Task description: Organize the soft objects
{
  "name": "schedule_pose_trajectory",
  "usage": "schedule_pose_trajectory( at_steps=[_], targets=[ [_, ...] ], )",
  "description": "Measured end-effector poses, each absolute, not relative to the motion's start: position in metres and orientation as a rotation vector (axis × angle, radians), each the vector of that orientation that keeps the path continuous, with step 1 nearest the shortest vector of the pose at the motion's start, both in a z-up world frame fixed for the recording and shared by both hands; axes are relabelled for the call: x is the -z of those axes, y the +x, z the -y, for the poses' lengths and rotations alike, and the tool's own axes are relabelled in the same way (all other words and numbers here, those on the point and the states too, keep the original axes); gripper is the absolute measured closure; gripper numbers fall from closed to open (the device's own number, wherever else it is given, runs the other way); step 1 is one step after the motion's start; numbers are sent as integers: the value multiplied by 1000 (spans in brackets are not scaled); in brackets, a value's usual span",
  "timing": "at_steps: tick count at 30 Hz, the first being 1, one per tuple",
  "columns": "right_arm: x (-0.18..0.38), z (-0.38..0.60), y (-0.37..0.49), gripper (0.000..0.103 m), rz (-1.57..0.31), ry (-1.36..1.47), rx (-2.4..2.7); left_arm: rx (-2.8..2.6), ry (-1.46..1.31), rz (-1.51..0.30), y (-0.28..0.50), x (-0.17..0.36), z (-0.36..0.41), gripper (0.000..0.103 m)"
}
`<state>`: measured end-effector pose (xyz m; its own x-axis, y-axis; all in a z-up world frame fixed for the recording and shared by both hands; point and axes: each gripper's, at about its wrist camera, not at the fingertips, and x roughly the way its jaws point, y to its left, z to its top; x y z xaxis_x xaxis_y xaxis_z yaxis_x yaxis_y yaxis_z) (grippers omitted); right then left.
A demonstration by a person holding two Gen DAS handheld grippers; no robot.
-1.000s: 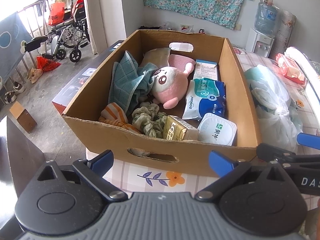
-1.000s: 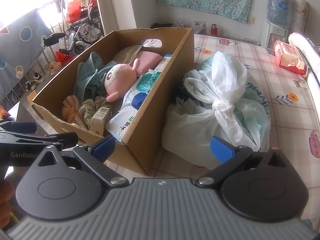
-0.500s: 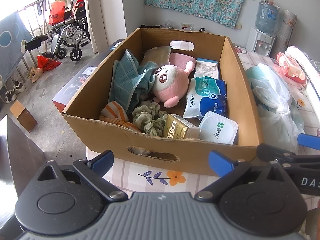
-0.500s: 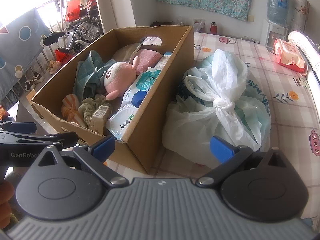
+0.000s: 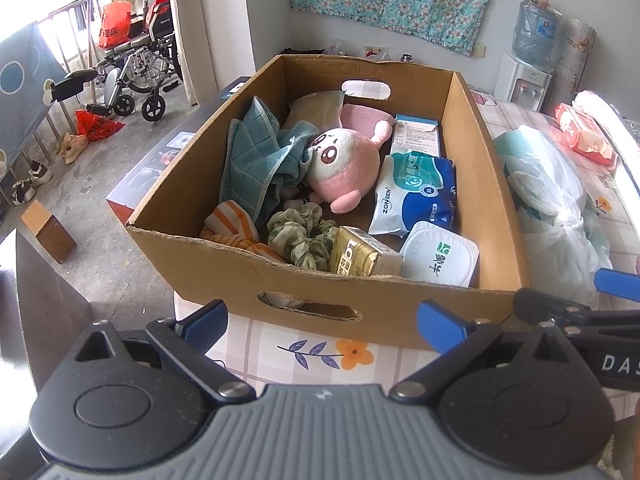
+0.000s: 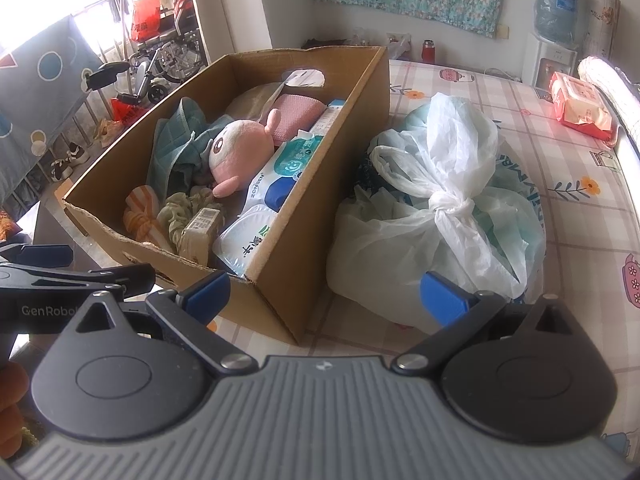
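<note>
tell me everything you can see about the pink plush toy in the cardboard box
The pink and white round plush toy looks soft and fuzzy, with a white face, dark embroidered eyes, small stubby pink limbs and a longer pink part sticking up behind it. It lies tilted on its side near the middle of the open brown cardboard box. The crumpled teal checked cloth presses against its face side, the blue and white wipes packet lies along its other side, and the green ruffled scrunchie sits just in front. No gripper touches it.
</note>
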<state>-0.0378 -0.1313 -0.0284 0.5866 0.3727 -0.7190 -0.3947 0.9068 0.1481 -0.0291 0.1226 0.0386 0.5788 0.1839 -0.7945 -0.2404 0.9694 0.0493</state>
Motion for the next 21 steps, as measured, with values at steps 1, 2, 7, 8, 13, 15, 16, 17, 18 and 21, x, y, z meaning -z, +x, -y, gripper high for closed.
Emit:
schedule_pose_trajectory(
  at_steps=[1, 2, 7, 8, 13, 15, 16, 17, 18, 21],
  targets=[
    [28, 131, -38, 1, -831, -28, -447, -248, -66, -920, -29, -39, -123, 1],
    [28, 131, -38, 1, -831, -29, -447, -248, -66, -920, -29, -39, -123, 1],
    [29, 131, -37, 1, -834, -28, -447, -248, -66, -921, -29, -39, -123, 2],
    [29, 131, -37, 1, -835, -28, -447, -248, -66, -921, -29, -39, -123, 2],
    [31, 131, -36, 1, -841, -27, -446, -254, -66, -926, -32, -37, -123, 2],
    [31, 131, -35, 1, -845, -25, -446, -253, -66, -926, -32, -37, -124, 2],
    [31, 131, -35, 1, -845, -25, -446, -253, -67, -926, -32, -37, -124, 2],
    [31, 131, -35, 1, -846, -26, -446, -253, -66, -926, -32, -37, -124, 2],
    [31, 131, -35, 1, -845, -25, -446, -253, -66, -926, -32, -37, -124, 2],
    [31, 131, -35, 1, -846, -24, -446, -253, -66, -926, -32, -37, -124, 2]
  ],
)
